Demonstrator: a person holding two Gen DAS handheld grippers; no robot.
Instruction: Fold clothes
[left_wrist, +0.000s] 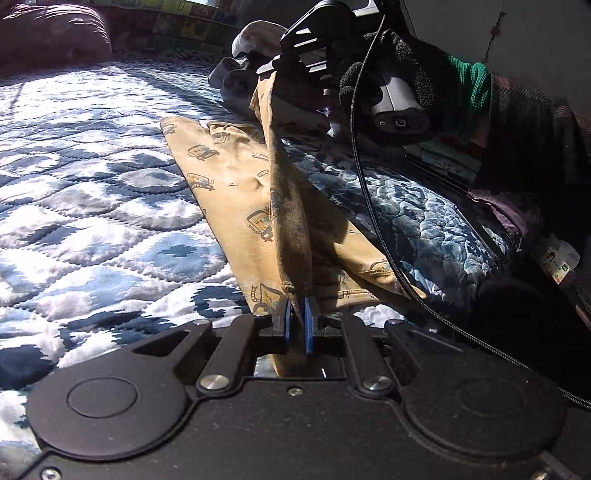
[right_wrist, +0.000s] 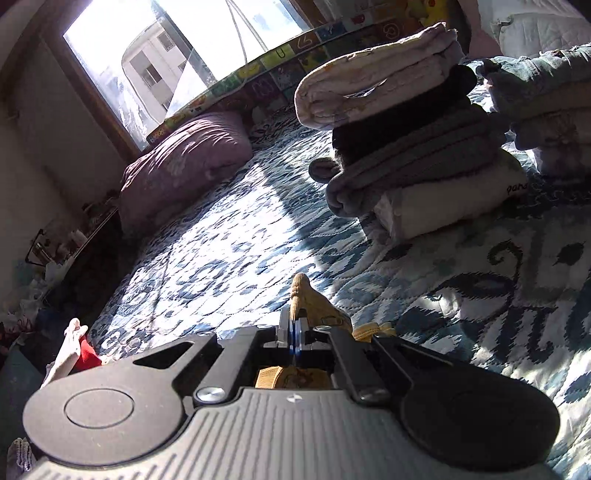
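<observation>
You had both the left gripper (left_wrist: 296, 317) and right gripper (right_wrist: 294, 330) pinching the yellow garment (left_wrist: 236, 184) mid-fold; next, lay the raised edge (left_wrist: 280, 177) flat onto the quilt (left_wrist: 92, 192).

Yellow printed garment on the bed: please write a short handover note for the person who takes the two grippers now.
Left gripper: shut on one edge of the yellow cotton garment with vehicle prints.
Right gripper: shut on another edge of it, held higher; a gloved hand holds this gripper.
The garment hangs stretched between both; its lower part lies on the blue-and-white quilted bedspread.
Done: a stack of folded clothes stands on the bed.
Left: finish folding this garment, then probably add it to the stack.
</observation>
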